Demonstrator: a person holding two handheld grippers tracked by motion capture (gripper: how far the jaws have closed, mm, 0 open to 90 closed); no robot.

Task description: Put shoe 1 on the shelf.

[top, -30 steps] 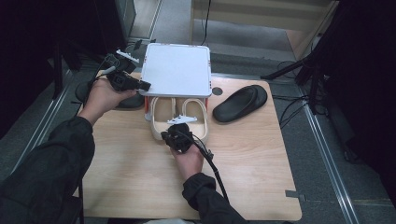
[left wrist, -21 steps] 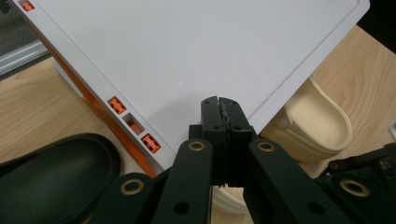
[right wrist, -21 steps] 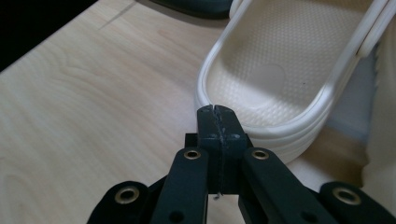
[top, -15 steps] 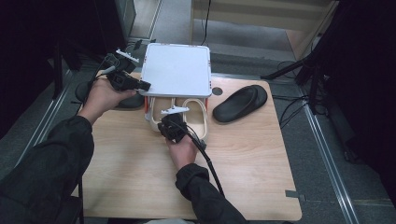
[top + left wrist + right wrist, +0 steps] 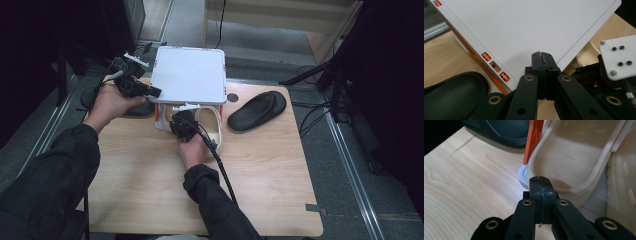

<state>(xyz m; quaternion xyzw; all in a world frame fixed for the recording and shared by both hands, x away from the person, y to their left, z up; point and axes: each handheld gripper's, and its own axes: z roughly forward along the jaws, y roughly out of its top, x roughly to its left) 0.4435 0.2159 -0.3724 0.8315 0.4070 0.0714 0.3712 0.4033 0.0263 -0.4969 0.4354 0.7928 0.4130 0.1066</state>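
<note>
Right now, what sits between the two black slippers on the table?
In the high view, the white rack with the cream slippers under it sits between the left black slipper and the right one.

cream slipper (image 5: 566, 167): matt, pebbled foam | table (image 5: 469, 185): smooth wood grain

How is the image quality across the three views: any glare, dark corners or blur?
High view: soft, dark at both sides, table evenly lit. Left gripper view: white rack top bright, no hard glare. Right gripper view: cream slipper and wood grain sharp, dark upper left corner.
</note>
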